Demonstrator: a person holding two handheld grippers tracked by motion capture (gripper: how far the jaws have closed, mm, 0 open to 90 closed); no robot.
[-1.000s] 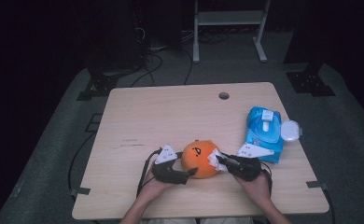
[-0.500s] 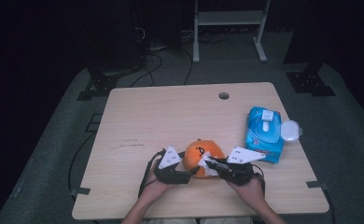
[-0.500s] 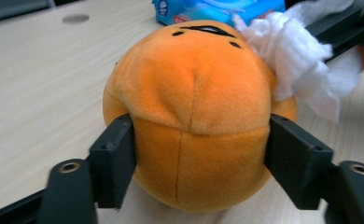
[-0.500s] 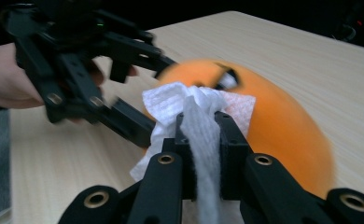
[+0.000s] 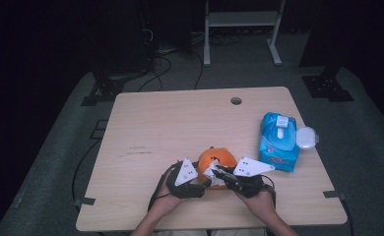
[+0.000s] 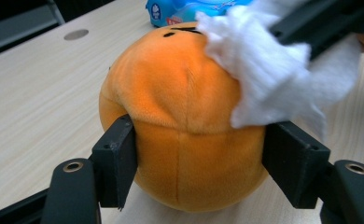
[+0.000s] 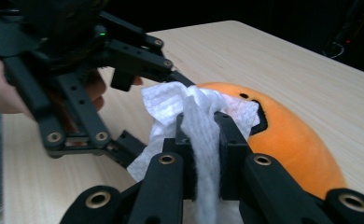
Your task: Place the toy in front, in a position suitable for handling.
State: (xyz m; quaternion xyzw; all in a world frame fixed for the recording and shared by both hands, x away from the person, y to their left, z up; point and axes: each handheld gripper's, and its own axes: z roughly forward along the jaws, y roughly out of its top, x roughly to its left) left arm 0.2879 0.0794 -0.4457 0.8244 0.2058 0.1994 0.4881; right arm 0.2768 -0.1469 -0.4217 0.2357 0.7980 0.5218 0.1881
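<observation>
The room is dark; a pale wooden table (image 5: 180, 128) carries the work, and every place below is given relative to the orange plush ball (image 5: 216, 162); it sits near the table's front edge, between your two hands, with a blue wipes pack (image 5: 278, 142) near it on its right side and a cable hole (image 5: 236, 101) well beyond it.

Treat the ball as light, soft and compressible; its fabric is fuzzy, not slippery, and it will likely dent rather than slide; take hold low on its flanks, at the seam line, where the left gripper view shows the pads set.

Left gripper (image 6: 199, 168): its jaws have just been closing around the ball's lower half; the left pad touches the fabric, the right pad stands at the flank, and the grip appears light, partly closed.

Right gripper (image 7: 202, 140): clenched on a white wipe (image 7: 196, 121), limp and thin; the wipe drapes over the top of the ball beside its dark face markings; expect it to bunch, so press gently while you hold the ball steady.
</observation>
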